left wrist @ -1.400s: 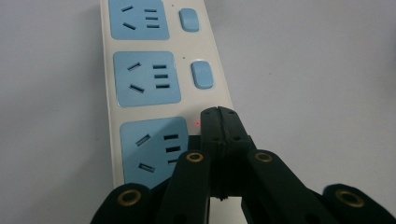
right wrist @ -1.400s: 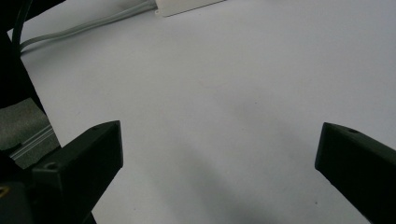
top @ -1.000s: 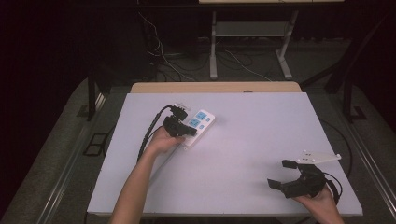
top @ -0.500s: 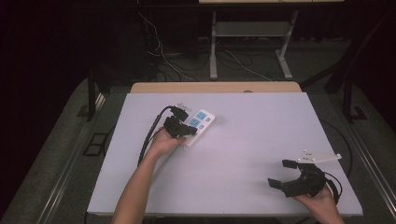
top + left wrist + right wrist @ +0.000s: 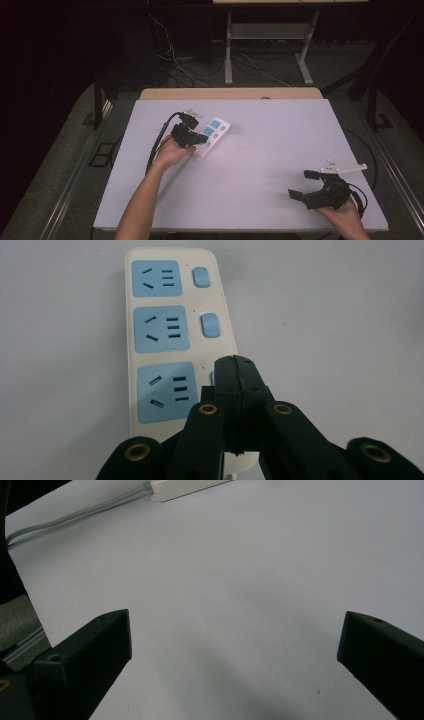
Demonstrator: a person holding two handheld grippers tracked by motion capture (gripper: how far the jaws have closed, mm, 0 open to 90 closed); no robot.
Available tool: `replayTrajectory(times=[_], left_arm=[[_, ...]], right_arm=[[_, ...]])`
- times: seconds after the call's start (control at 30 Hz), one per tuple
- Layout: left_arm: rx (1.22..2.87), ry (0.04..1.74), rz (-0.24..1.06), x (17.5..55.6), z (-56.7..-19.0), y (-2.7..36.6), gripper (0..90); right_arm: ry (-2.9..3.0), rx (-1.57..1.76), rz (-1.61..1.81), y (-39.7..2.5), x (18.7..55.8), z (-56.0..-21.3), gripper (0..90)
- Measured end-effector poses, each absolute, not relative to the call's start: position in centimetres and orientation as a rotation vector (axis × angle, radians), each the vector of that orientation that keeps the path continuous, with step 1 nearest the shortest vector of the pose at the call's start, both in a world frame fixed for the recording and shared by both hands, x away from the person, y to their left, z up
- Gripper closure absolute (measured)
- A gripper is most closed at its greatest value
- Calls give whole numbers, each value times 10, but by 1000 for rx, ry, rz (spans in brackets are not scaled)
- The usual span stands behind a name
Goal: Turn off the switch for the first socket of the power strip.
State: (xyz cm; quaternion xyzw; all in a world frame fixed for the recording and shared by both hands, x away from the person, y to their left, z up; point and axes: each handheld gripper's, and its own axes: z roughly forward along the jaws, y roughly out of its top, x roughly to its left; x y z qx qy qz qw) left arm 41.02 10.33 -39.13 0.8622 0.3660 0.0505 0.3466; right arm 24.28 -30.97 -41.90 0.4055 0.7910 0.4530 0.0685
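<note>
My left gripper (image 5: 235, 365), jaws pressed together, touches the nearest blue switch on the white power strip (image 5: 175, 340) at the table's (image 5: 260, 150) far left; my right gripper (image 5: 312, 186) rests spread wide, well apart

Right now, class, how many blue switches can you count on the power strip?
3. Far switch, middle switch, and a third by the nearest socket, mostly hidden behind the shut jaws of the left gripper on the power strip.
</note>
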Motion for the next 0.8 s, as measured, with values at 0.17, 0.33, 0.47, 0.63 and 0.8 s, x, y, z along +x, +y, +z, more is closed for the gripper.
replayTrajectory(times=[0.17, 0.33, 0.47, 0.63, 0.8], left_arm=[[2214, 952, 144, 406, -383, 110, 891], [2195, 964, 154, 400, -373, 119, 890], [2182, 968, 169, 394, -367, 126, 879], [2152, 974, 175, 385, -361, 134, 832], [2121, 983, 201, 377, -356, 142, 728]], right_arm=[[2383, 1219, 1366, -309, 242, -419, 6], [2396, 1213, 1367, -307, 243, -420, 6], [2398, 1214, 1367, -306, 242, -420, 7], [2403, 1211, 1367, -305, 243, -420, 7], [2410, 1204, 1366, -304, 243, -421, 7]])
